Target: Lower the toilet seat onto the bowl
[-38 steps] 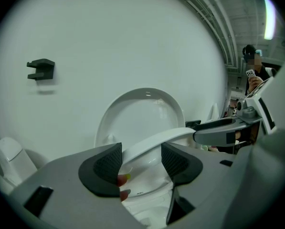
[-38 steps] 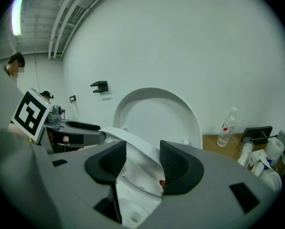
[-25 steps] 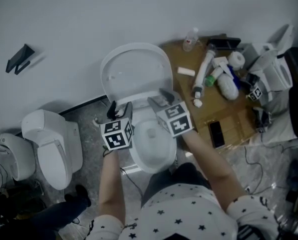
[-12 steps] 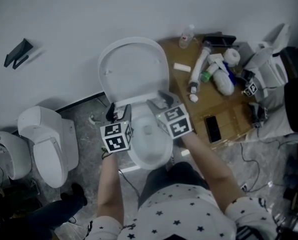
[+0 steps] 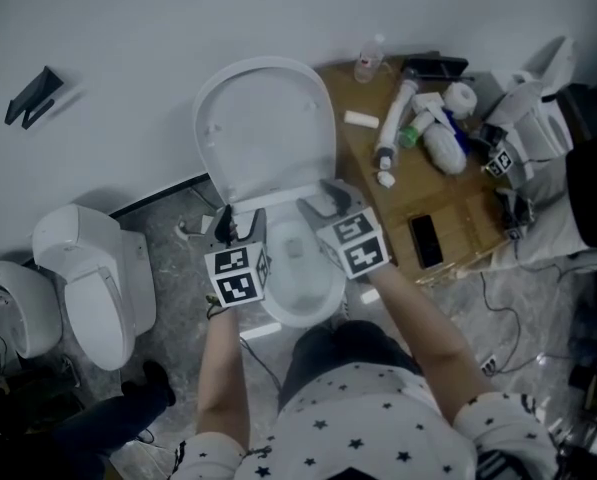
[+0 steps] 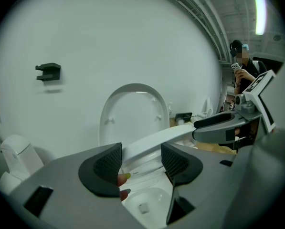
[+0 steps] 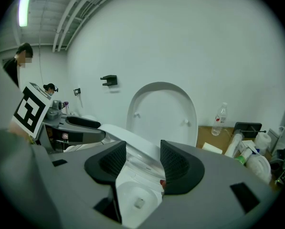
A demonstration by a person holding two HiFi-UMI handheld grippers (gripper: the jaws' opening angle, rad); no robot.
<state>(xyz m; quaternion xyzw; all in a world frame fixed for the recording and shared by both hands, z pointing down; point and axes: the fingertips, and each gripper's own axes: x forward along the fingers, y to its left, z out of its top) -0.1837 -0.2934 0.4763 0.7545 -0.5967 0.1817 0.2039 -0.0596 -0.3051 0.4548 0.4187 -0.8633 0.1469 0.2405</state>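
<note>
A white toilet stands against the wall with its lid [image 5: 268, 128] upright. The seat [image 6: 152, 142] is tilted partway between the lid and the bowl [image 5: 303, 303], and shows as a white band running from one gripper to the other. My left gripper [image 5: 236, 223] is shut on the seat's left side, and the band fills the gap at its pads [image 6: 141, 159]. On the seat's right side my right gripper [image 5: 323, 200] is shut likewise; its own view shows the seat [image 7: 125, 142] passing between its jaws [image 7: 143, 159]. The bowl [image 7: 132, 190] lies open below.
A second toilet [image 5: 93, 278] stands on the floor to the left. A wooden board [image 5: 458, 223] to the right carries bottles, tubes and a phone [image 5: 425, 240]. A black bracket [image 5: 33, 108] is fixed to the wall. Cables lie on the floor, and a person [image 6: 240, 66] stands far right.
Both grippers have drawn slightly away from the upright lid, towards me, with the seat held between them. The head view has shifted a little.
</note>
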